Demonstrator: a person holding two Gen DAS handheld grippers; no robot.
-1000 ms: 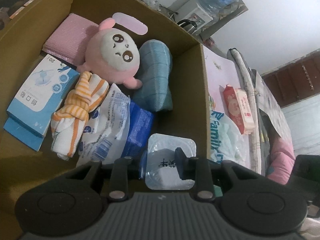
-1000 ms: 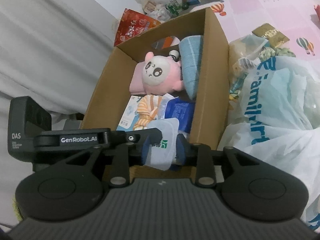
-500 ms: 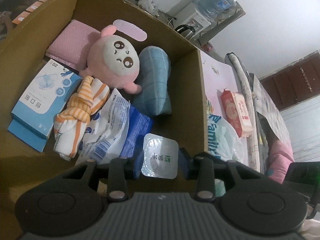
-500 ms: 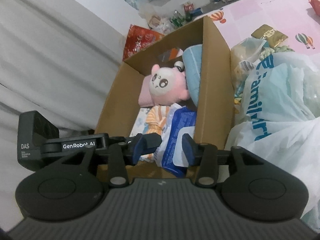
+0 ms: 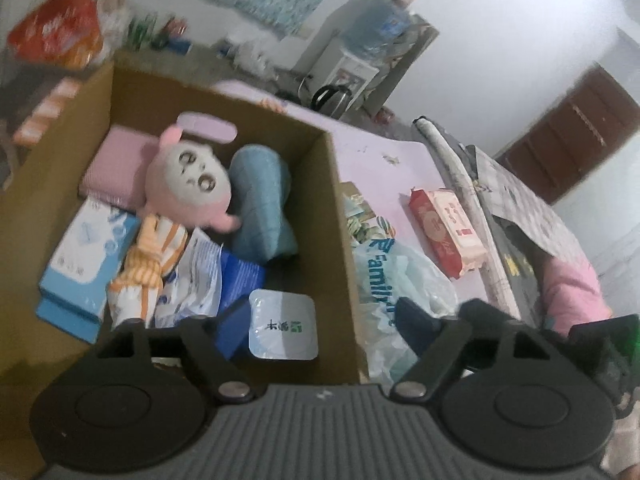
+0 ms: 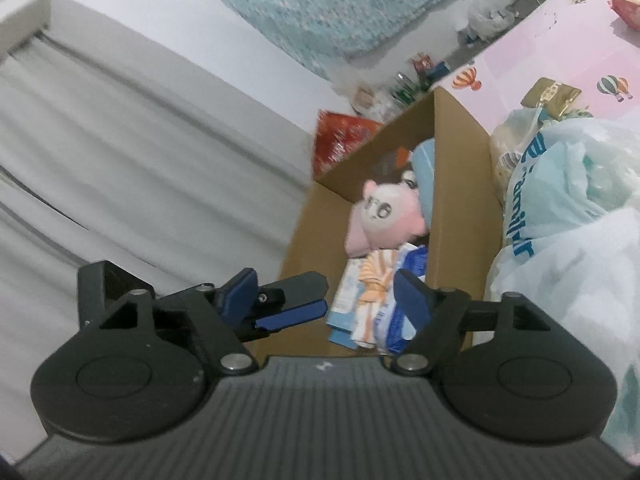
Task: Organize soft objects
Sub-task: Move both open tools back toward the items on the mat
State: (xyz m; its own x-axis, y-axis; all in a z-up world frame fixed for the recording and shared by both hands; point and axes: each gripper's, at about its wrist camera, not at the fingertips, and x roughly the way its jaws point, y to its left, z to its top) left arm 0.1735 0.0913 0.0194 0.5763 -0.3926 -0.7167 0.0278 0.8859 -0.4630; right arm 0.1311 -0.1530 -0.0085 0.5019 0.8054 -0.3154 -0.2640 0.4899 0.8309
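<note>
Plastic bag (image 5: pixel 400 280) beside cardboard box (image 5: pixel 340 240)

White walls (image 5: pixel 500 20) are seen, with a blue patterned cloth (image 6: pixel 344 4) hung on one. A dark brown door (image 5: pixel 572 136) is shown at right, grey curtains (image 6: pixel 120 152) at left, and a pink balloon-print mat (image 6: pixel 560 68) underfoot.

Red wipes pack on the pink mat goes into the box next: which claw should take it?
Probably left. The left claw is open and empty, with the red wipes pack in plain view just right of the cardboard box. The right claw, also open, sees only a corner of it.
</note>
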